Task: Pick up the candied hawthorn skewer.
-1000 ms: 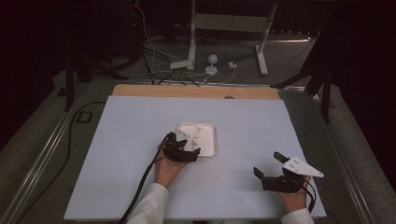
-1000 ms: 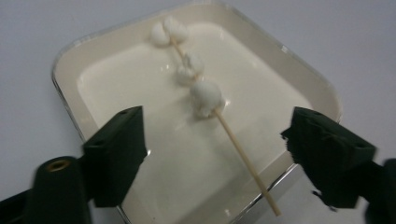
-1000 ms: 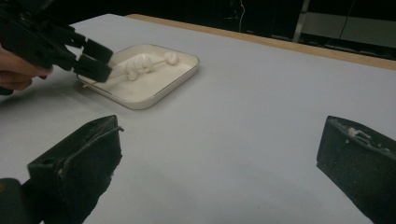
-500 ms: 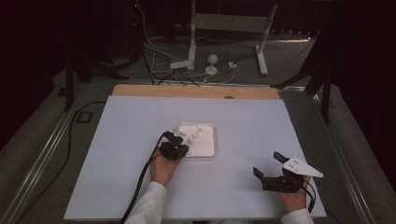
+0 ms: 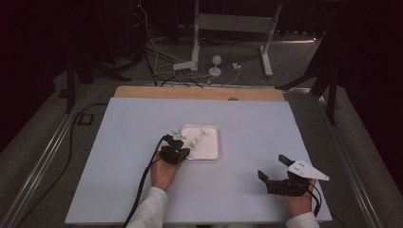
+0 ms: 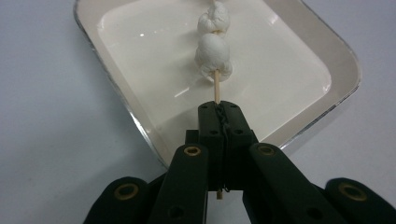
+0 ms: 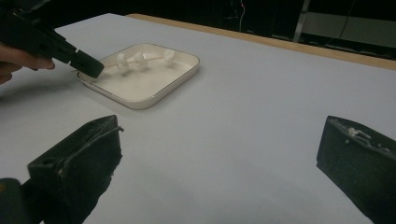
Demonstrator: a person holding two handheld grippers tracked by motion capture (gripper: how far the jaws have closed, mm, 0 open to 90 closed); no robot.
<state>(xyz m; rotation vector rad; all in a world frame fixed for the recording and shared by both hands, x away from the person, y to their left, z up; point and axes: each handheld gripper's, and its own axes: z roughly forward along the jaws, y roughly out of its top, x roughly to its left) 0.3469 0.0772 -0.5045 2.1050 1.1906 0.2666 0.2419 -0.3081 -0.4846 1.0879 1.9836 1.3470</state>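
Far end of the thin wooden skewer (image 6: pixel 216 86) of white dumpling-like lumps cut off by the top edge in the left gripper view; its near part hidden between the closed black jaws of the left hand-held gripper (image 6: pixel 219 112). Corners of the shallow white square tray (image 6: pixel 140 126) cropped there too. Lumps too small to count from the high view.

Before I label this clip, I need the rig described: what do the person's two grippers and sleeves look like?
Both are black two-jaw tools. The left gripper has hinged black links with brass-coloured pivot pins, and a thick black cable trails from it along the forearm. The right gripper has blocky black jaws and carries a pale grey three-cornered plate with small dark dots. Both forearms wear white long sleeves.
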